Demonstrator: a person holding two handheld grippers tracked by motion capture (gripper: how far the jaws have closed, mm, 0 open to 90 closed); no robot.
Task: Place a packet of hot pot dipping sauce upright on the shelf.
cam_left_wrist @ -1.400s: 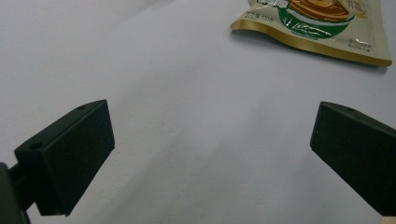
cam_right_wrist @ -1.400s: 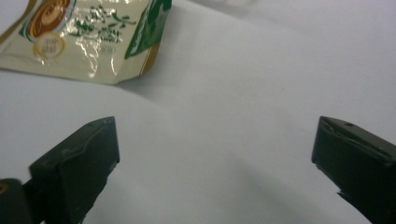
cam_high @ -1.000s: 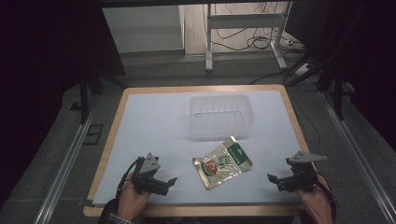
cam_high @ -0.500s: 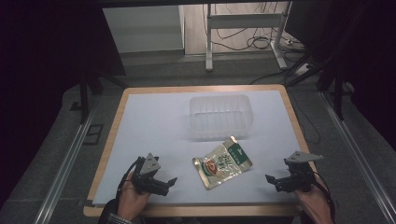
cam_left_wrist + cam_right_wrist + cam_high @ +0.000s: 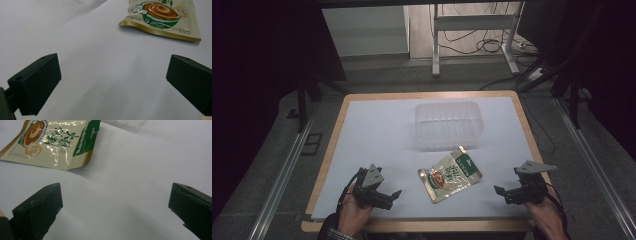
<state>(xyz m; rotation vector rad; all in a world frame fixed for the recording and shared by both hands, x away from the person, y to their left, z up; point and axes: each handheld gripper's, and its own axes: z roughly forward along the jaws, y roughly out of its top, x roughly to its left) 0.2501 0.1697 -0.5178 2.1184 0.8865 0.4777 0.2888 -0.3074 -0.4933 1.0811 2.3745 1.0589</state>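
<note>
A cream and green food pouch [image 5: 450, 173] lies flat on the white table top [image 5: 377, 140], near the front and a little right of centre. It also lies ahead of my left gripper [image 5: 112, 82] as the pouch [image 5: 162, 17], and ahead of my right gripper [image 5: 115, 207] as the pouch [image 5: 55, 142]. The left gripper [image 5: 387, 196] rests at the front left, open, nothing between its jaws. The right gripper [image 5: 504, 192] sits at the front right, open and empty too. Both point inward toward the pouch and stand apart from it.
A clear plastic tub [image 5: 448, 124] stands behind the pouch, toward the table's far side. The table has a wooden rim [image 5: 332, 145]. Metal rails [image 5: 282, 175] run along both sides on the floor, and cables [image 5: 472, 42] lie beyond the far edge.
The right gripper has shifted slightly to the left, toward the pouch. The left gripper and the pouch have stayed where they were.
</note>
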